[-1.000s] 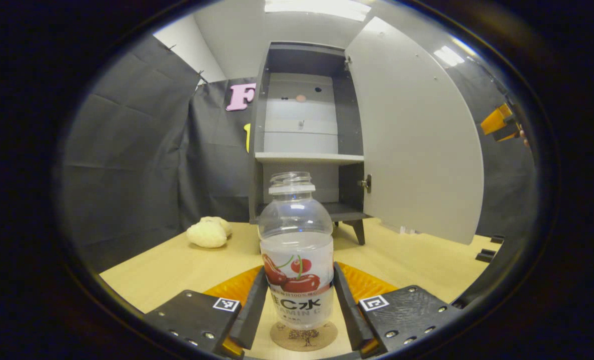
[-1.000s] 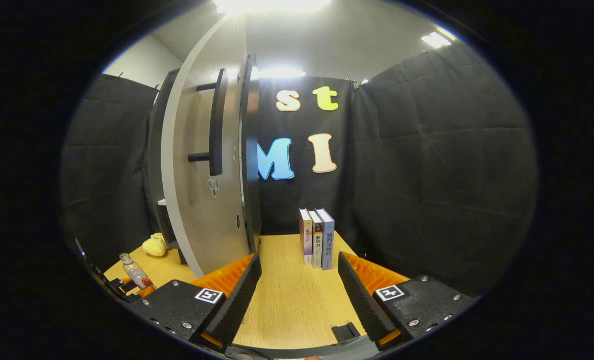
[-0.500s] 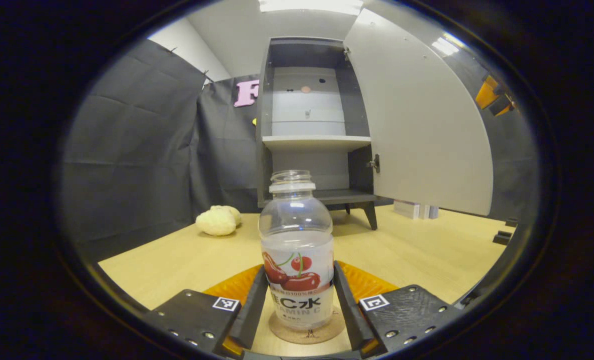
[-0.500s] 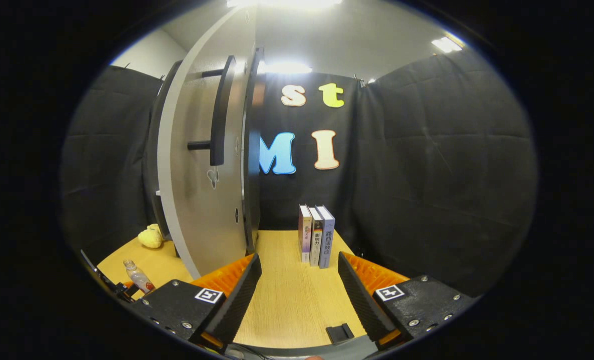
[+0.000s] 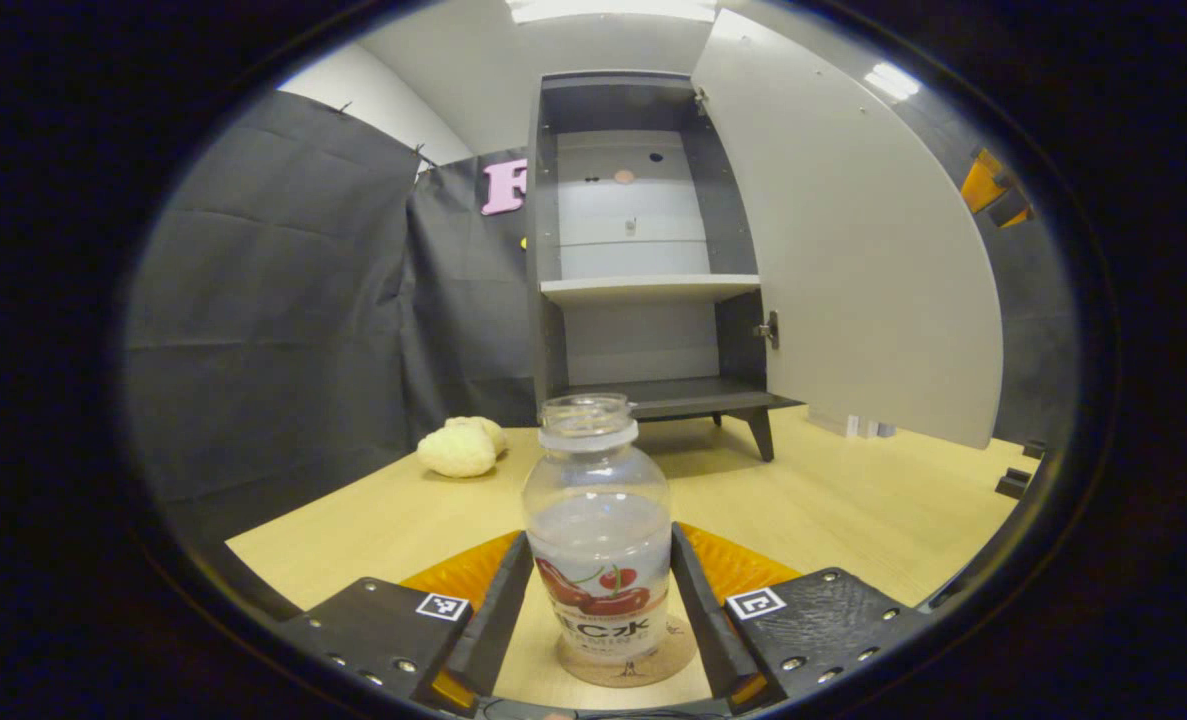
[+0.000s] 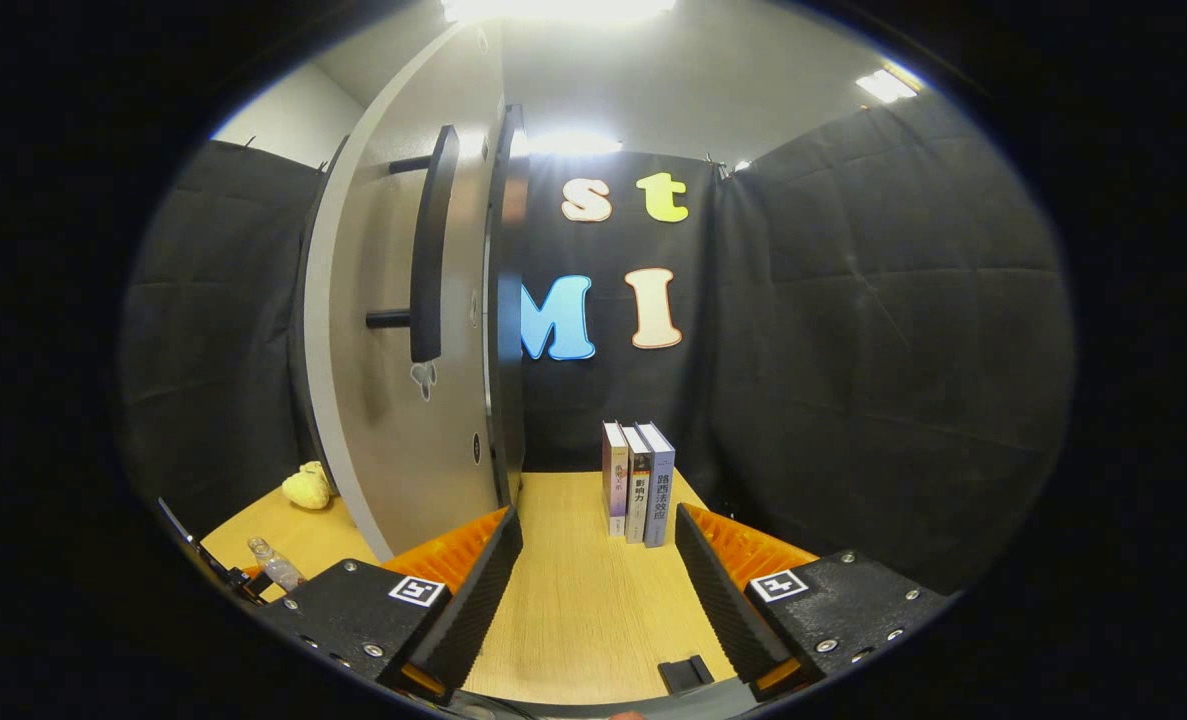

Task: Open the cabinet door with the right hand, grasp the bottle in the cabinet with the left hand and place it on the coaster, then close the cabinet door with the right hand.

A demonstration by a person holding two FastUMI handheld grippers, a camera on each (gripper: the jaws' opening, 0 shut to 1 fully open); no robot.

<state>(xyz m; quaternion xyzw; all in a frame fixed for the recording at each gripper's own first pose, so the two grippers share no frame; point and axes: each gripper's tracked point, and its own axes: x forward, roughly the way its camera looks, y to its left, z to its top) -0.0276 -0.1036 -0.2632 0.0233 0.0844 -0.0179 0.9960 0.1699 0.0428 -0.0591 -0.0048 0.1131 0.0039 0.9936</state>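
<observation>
A clear bottle with a cherry label stands upright on a round cork coaster on the wooden table. My left gripper straddles the bottle low down, its fingers a hair off the sides, so it is open. The grey cabinet behind has its door swung wide to the right, and both shelves are bare. My right gripper hangs open and holds nothing, facing the door's outer face with its black bar handle up to the left. The bottle is small at far left.
A pale yellow plush toy lies left of the cabinet's legs. Three books stand upright on the table by the back wall, right of the door. Black cloth walls close the booth in. Part of the other gripper peeks past the door's edge.
The bottle has sunk lower between my left fingers and stands on the coaster; the left view has risen and drawn back. The right gripper has hardly shifted.
</observation>
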